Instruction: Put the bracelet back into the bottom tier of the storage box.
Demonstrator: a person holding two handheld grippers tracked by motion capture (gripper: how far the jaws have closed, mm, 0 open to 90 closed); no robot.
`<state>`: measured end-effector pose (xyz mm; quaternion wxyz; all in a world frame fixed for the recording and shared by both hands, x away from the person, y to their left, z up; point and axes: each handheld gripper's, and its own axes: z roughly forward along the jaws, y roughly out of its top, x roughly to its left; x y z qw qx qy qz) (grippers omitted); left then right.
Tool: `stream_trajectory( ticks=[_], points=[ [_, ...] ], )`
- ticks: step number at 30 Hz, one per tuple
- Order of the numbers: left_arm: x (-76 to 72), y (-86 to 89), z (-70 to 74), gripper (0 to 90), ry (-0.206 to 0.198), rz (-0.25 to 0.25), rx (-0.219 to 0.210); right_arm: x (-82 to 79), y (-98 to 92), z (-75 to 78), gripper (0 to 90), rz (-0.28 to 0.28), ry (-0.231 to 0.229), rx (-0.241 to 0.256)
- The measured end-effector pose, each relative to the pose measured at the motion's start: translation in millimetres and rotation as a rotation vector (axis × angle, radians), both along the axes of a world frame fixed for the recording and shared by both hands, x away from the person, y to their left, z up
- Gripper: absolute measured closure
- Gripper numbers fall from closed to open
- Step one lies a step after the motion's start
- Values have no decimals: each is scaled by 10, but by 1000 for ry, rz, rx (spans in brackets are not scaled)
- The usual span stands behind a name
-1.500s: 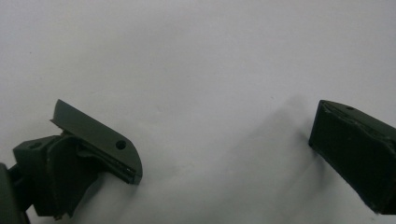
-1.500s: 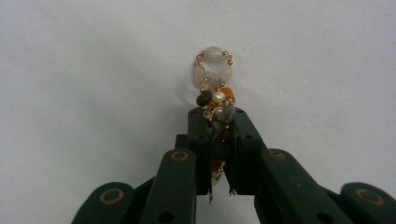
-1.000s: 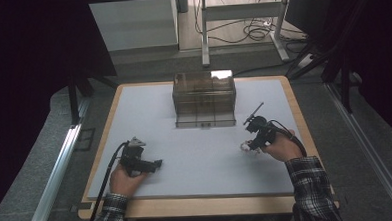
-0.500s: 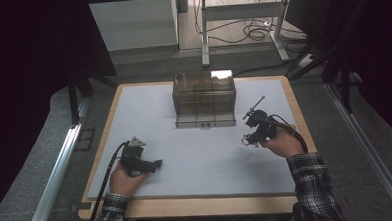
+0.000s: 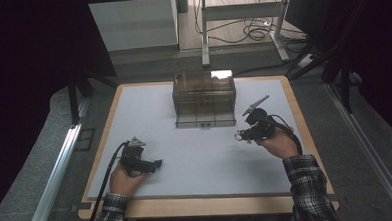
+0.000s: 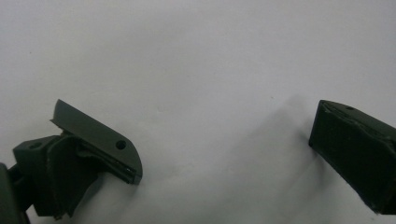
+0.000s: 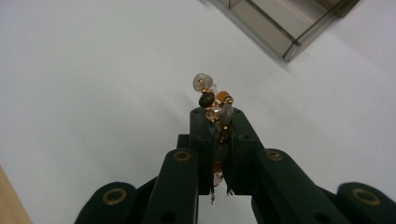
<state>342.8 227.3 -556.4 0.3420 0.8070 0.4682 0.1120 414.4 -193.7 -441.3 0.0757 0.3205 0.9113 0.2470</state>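
White mat (image 5: 196,155) covers wooden table (image 5: 208,206); cables (image 5: 245,31) beyond.

Bead string (image 7: 214,105) lower part hidden between right gripper (image 7: 217,122) jaws.

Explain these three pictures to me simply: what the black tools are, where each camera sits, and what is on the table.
A person sits at a white table with a hand-held two-jaw gripper in each hand. The high view looks down from above: left gripper, right gripper, and a smoky clear box at the far side. Each other picture comes from a camera riding on one gripper. The left gripper view shows its jaws wide apart over bare table. In the right gripper view the jaws are pinched on a beaded bracelet of clear, dark and orange beads.
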Motion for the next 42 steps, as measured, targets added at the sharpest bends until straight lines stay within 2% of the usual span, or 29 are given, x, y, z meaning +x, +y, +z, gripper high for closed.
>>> stream_trajectory(
  ticks=[16, 28, 42],
  points=[
    [0, -1, 0, 0, 0, 0, 0, 10, 97, -51, 822, -9, -103, 122],
    [0, 0, 0, 0, 0, 0, 0, 42, 216, -93, 823, -12, -144, 180],
    [1, 2, 1, 0, -1, -2, 3, 123, 449, -93, 823, 0, -199, 232]
  ],
)
